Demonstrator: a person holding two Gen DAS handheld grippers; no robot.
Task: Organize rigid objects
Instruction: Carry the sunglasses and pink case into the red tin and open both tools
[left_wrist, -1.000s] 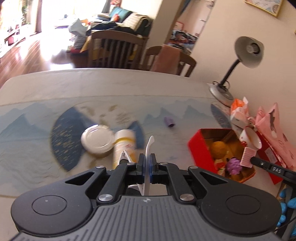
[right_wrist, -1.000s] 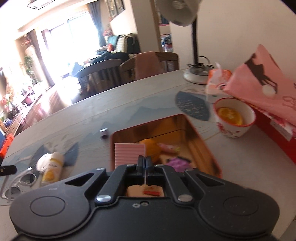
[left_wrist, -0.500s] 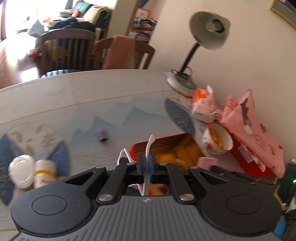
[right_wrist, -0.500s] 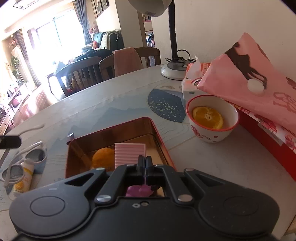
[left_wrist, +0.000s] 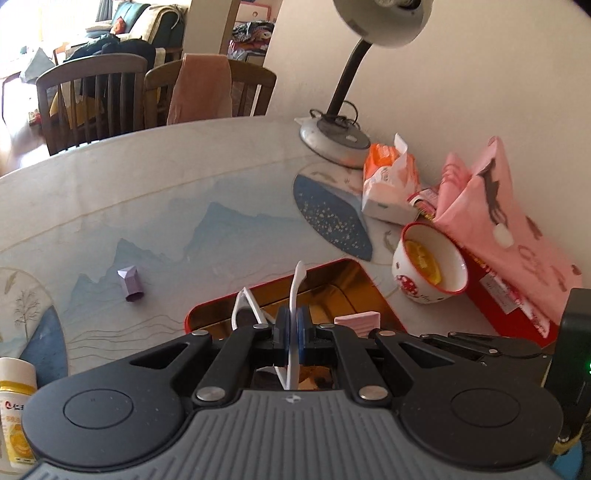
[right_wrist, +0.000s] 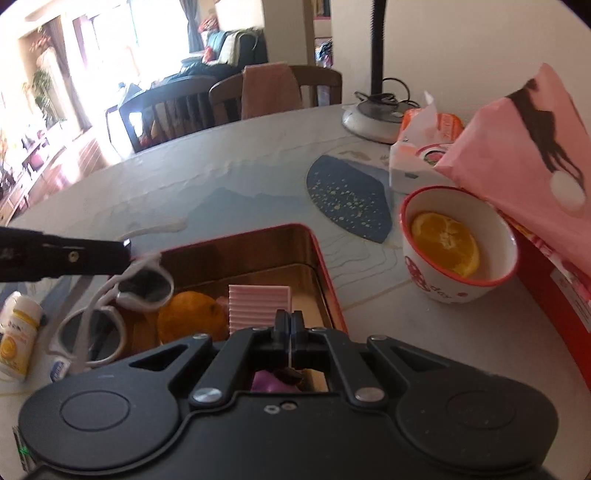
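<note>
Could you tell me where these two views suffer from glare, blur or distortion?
Right wrist view: window blown out white, sunglasses and left gripper slightly smeared. Left wrist view: fairly sharp, mild glare at far left; fisheye bends the table edge in both.

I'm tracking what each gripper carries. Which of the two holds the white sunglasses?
The left gripper holds the white sunglasses, clamped by one temple arm above the red tin. The right gripper pinches a pink ribbed card instead.

One tin (right_wrist: 325, 266), one cup (right_wrist: 458, 254), two chairs (left_wrist: 88, 96), one lamp (left_wrist: 343, 96).
</note>
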